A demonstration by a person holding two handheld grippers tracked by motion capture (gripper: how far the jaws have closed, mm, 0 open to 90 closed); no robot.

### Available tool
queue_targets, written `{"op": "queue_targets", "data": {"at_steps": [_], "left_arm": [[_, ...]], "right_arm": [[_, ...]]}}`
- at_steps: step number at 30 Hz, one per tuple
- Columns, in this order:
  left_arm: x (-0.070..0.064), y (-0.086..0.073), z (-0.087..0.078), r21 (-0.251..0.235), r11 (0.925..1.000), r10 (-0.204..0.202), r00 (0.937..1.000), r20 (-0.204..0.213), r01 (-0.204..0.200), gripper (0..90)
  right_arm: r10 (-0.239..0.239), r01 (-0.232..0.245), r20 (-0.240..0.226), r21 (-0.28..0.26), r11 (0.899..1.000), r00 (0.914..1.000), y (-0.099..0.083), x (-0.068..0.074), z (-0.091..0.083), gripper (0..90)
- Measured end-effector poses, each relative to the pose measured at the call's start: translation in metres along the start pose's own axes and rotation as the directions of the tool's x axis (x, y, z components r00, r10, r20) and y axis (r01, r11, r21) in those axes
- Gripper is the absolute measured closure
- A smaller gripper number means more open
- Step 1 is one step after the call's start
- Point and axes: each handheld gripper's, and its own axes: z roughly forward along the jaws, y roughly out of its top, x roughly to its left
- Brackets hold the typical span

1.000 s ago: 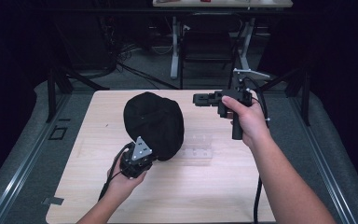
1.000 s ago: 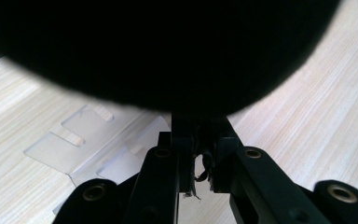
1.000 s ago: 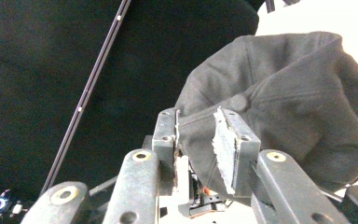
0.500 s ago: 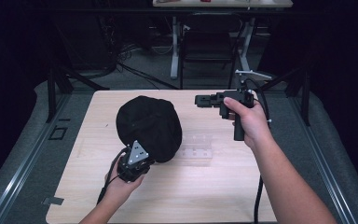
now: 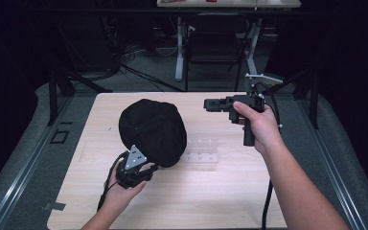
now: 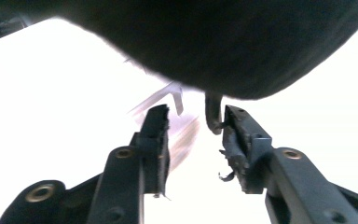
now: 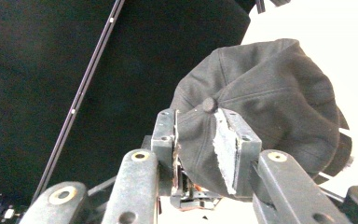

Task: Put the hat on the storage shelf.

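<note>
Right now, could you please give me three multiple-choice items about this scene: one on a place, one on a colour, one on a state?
1. Where is the cap?
A. on the floor
B. on the left half of the table
C. on the chair

2. What colour is the cap?
A. black
B. white
C. red

3. How is the right gripper?
A. clamped on the cap
B. lying on the table
C. held up, apart from the cap

Answers: 1 B, the high view shows it resting on the wood there; 2 A, its cloth is black; 3 C, bare table separates it from the cap.
</note>
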Motion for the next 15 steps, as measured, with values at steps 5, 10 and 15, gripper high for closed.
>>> {"op": "queue_targets", "data": {"at_steps": [5,10,15], "left_arm": [[0.006,-0.008,-0.006,-0.003,0.9999,-0.015,0.9999,0.005,0.015,52.3],[0.016,-0.020,-0.014,0.006,0.9989,-0.047,0.9989,-0.006,0.047,49.3],[0.030,-0.034,-0.021,0.006,0.9943,-0.106,0.9941,-0.023,0.106,47.3]], "right_arm": [[-0.026,0.026,0.052,0.003,1.000,0.9983,-0.003,-0.001,-0.006,68.2],[-0.048,0.048,0.092,-0.006,0.999,0.9946,-0.009,-0.002,-0.013,67.9],[-0.089,0.091,0.152,-0.006,0.996,0.9844,-0.021,-0.004,-0.020,67.5]]}}
